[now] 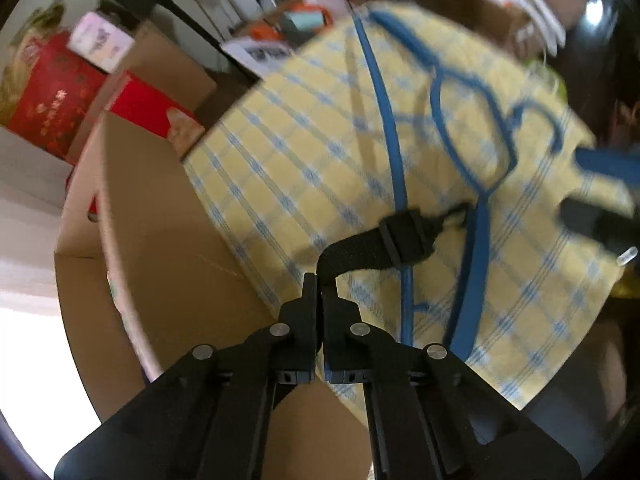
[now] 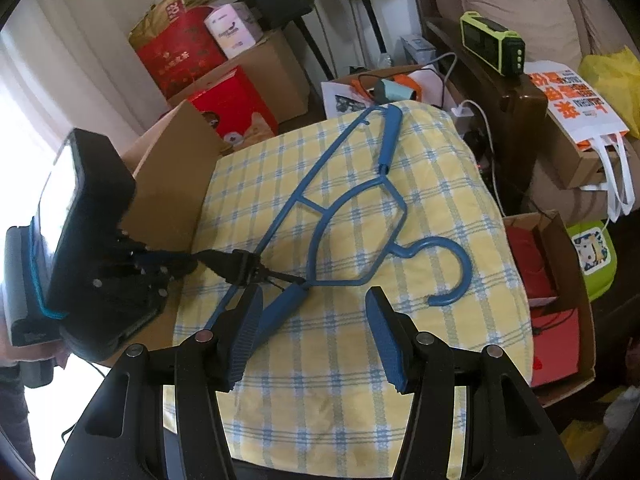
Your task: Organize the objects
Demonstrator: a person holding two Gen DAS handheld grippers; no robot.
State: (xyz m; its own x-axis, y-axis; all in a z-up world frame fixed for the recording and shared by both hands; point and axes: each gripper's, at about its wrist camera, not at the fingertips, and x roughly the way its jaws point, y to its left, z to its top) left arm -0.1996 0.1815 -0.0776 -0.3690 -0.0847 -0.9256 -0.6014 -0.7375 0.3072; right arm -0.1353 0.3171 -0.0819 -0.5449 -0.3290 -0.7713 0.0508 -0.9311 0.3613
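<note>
The left gripper (image 1: 320, 280) has its jaws pinched shut on the flat black webbing strap (image 1: 360, 254) fastened to the blue plastic clothes hanger (image 2: 352, 216); I judge a slow, straight pull best, to keep the strap from slipping. The right gripper (image 2: 312, 320) hovers half-open and empty, the hanger's padded shoulder lying beside its left jaw and the hook just beyond its right, on the yellow checked cushion (image 2: 360, 380).

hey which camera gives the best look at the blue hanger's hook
The right wrist view. There the blue hanger lies sharp and whole on the checked cushion, and its hook curls open near the right gripper. In the left wrist view the hook is motion-blurred and far off to the side.
</note>
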